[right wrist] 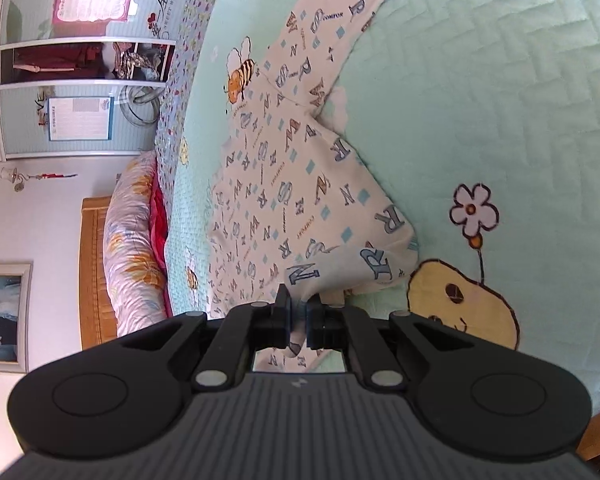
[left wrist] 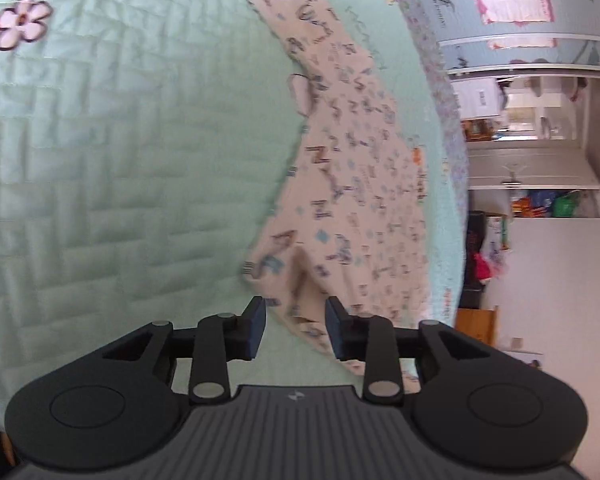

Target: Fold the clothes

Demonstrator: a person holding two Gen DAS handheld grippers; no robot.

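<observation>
A cream garment printed with blue and brown letters (left wrist: pixel 352 184) lies along the mint quilted bedspread (left wrist: pixel 120 152). In the left wrist view my left gripper (left wrist: pixel 296 328) stands open just above the garment's near end, and its pads do not press on the cloth that lies below the gap. The right wrist view shows the same garment (right wrist: pixel 284 168) stretching away from me, with a folded corner bunched at my right gripper (right wrist: pixel 298 322), which is shut on that corner of cloth.
The bedspread (right wrist: pixel 500 80) carries a flower and a yellow cartoon figure (right wrist: pixel 464 308) beside the right gripper. A floral pillow roll (right wrist: pixel 132 248) and wooden headboard (right wrist: pixel 94 272) stand at the bed's far side. A wardrobe with posters (right wrist: pixel 80 60) lines the wall.
</observation>
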